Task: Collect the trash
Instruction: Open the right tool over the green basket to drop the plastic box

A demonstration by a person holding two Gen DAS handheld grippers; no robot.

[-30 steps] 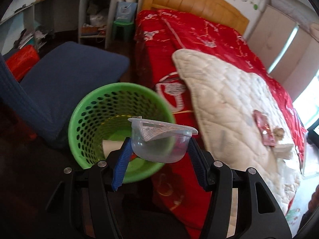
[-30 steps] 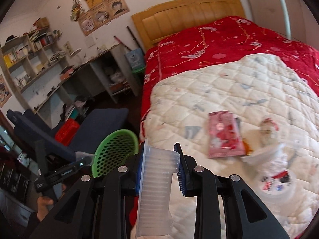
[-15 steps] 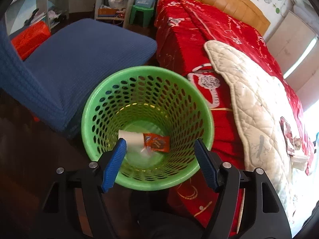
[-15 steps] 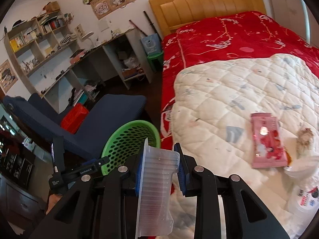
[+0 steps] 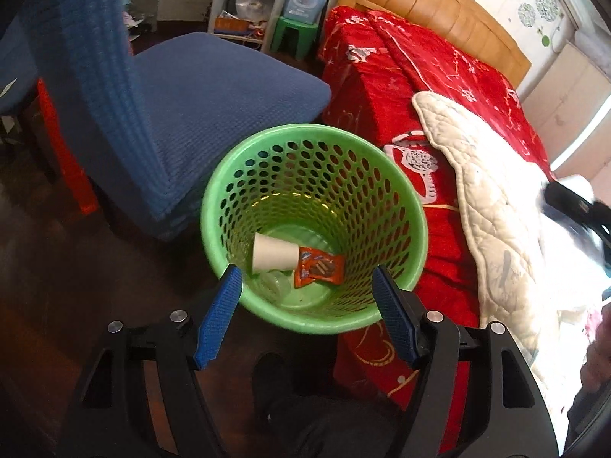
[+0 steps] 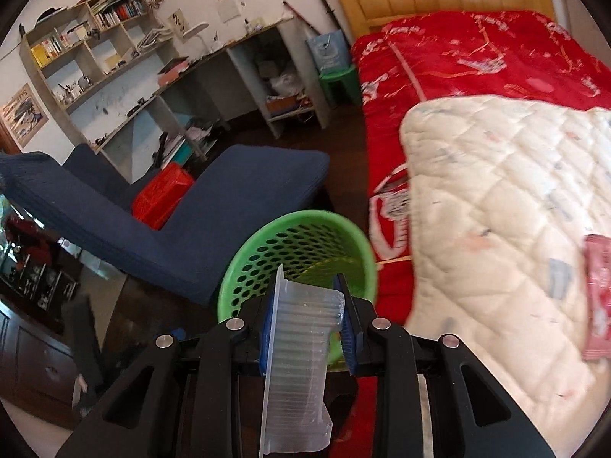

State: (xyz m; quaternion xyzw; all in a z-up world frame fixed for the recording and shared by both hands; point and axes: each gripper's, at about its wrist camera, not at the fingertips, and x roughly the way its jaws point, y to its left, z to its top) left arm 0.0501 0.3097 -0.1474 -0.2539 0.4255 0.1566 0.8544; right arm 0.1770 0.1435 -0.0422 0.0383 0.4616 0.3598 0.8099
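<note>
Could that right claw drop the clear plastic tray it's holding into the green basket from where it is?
Probably yes. The right claw is shut on the clear plastic tray, the green basket sits open-topped just ahead, and nothing blocks the way.

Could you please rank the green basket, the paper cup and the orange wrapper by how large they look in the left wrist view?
1. Green basket, by far.
2. Paper cup and orange wrapper: they look about alike, so I would not rank them.

Blue chair (image 5: 214, 87) at ten o'clock, red bedspread (image 5: 427, 76) at two, green stool (image 5: 296, 34) at twelve.
</note>
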